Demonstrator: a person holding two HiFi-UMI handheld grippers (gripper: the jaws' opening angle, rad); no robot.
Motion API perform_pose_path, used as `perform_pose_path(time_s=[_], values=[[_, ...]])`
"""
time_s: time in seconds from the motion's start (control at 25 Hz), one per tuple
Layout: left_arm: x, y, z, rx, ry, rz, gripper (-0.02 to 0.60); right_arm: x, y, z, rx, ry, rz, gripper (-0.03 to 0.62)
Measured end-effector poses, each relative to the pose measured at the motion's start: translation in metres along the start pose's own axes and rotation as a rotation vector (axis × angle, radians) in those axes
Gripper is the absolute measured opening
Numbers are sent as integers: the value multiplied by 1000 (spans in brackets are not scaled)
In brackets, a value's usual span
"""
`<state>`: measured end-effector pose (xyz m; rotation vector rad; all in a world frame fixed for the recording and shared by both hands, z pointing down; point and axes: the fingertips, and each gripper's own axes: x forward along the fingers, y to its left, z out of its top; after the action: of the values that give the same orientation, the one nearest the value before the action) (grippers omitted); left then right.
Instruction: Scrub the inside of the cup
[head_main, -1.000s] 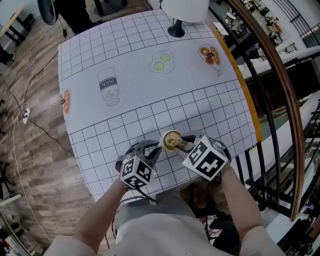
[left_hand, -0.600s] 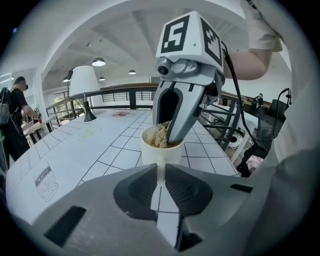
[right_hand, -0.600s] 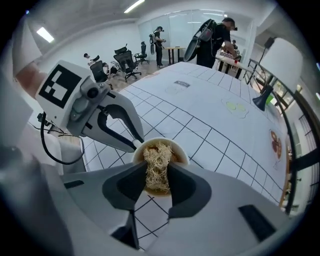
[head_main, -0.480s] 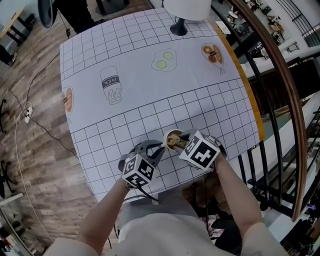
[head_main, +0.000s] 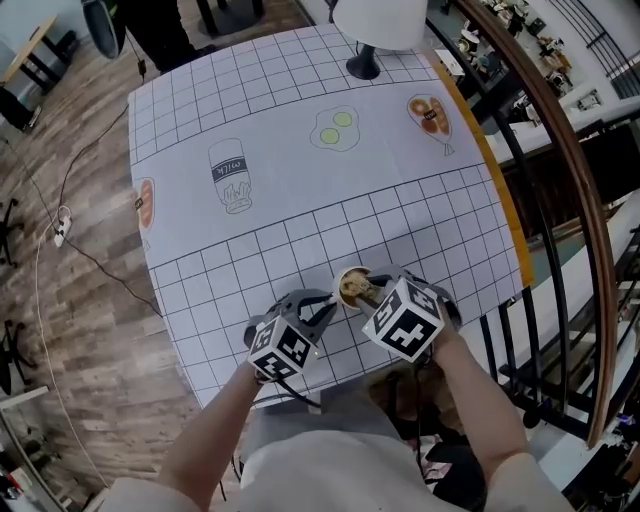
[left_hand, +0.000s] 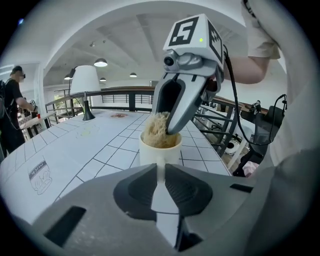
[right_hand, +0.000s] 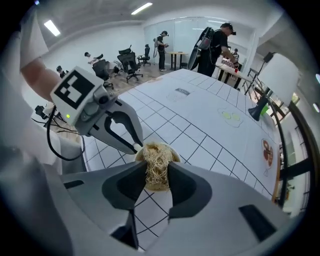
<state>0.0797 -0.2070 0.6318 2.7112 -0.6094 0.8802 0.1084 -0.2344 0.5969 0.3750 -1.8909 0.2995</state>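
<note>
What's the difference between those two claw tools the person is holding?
The left gripper is shut on a thin white part of the cup, steadying it; the right gripper clamps a straw-coloured scrubber. The left gripper sits low beside the cup; the right gripper points down into it. Both are grey with marker cubes.

I see a white gridded tablecloth (head_main: 300, 230) printed with a milk bottle (head_main: 231, 175), fried eggs (head_main: 336, 128) and a further food drawing (head_main: 428, 115). A white-shaded lamp (head_main: 375, 25) stands at its far edge. A curved wooden railing (head_main: 580, 210) runs along the right. A wooden floor (head_main: 80, 330) lies to the left, with a cable (head_main: 62, 222) on it.
</note>
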Motion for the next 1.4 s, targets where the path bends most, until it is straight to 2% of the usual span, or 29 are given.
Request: perform_pose_path(time_s=[0.08, 0.16, 0.32, 0.4, 0.56, 0.72, 0.84, 1.04, 1.12, 1.28, 1.4], values=[[0, -1, 1, -50, -9, -19, 55, 16, -1, -4, -1, 25, -2, 124], [-1, 0, 3, -71, -7, -28, 55, 24, -2, -6, 11, 19, 33, 123], [-2, 2, 1, -74, 1, -39, 54, 12, 4, -3, 76, -58, 163, 123], [-3, 1, 0, -76, -2, -49, 55, -1, 9, 0, 81, -104, 191, 123], [-4, -4, -3, -62, -5, -54, 55, -26, 7, 3, 54, -129, 147, 124], [-3, -7, 1, -66, -24, -59, 55, -20, 1, 3, -18, -55, 40, 127], [-5, -6, -1, -106, -50, -69, 55, 0, 3, -1, -41, -6, 33, 127], [-4, -5, 2, -107, -75, -79, 55, 19, 2, -7, -82, 15, 93, 126], [-5, -4, 1, -108, -62, -79, 55, 22, 6, -7, -115, 31, 117, 124], [-4, -6, -4, -132, -51, -86, 55, 23, 16, -9, -169, 36, 206, 120], [-3, -4, -4, -165, -61, -86, 57, 15, 18, -15, -192, 18, 303, 120]])
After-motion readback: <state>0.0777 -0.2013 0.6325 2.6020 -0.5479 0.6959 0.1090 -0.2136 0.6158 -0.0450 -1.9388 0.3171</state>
